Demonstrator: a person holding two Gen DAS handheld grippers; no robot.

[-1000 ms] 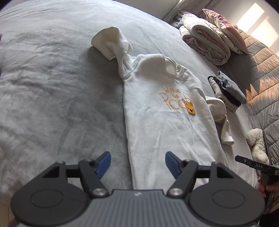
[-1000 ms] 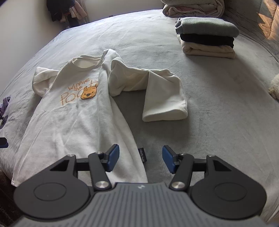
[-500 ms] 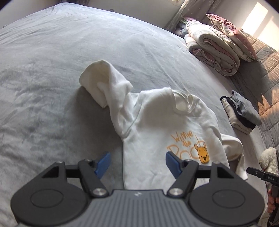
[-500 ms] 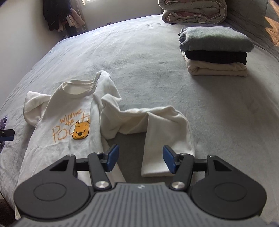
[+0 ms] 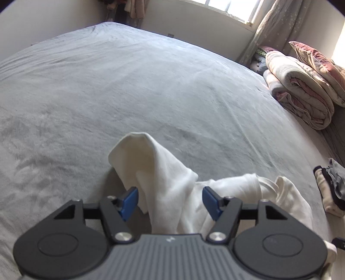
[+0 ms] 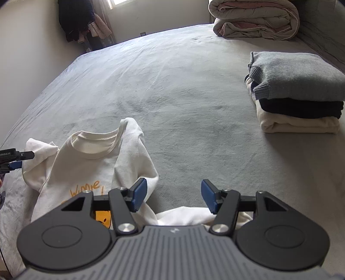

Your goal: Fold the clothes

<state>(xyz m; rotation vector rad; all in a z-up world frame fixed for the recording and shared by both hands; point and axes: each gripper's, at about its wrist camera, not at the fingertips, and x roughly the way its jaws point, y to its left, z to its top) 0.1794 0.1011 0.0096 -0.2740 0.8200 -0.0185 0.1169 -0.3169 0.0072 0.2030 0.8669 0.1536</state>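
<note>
A cream sweatshirt with an orange Pooh print [image 6: 86,163] lies front up on the grey bed [image 6: 194,107]. My left gripper [image 5: 170,201] is open and hangs over its bunched left sleeve [image 5: 151,163], the fabric between the blue pads, not pinched. My right gripper [image 6: 173,195] is open above the right sleeve [image 6: 194,216], which runs under the gripper body. The left gripper's tip [image 6: 13,159] shows at the left edge of the right wrist view.
A stack of folded clothes [image 6: 297,94], grey on black on cream, sits on the bed to the right; it also shows in the left wrist view [image 5: 332,183]. A rolled quilt [image 6: 254,19] and pillow [image 5: 317,58] lie at the headboard. Dark clothes [image 6: 75,19] hang by the wall.
Both grippers have moved forward from the hem toward the shoulders and sleeves, and lower to the fabric. Both stayed open. The sweatshirt has not moved.
</note>
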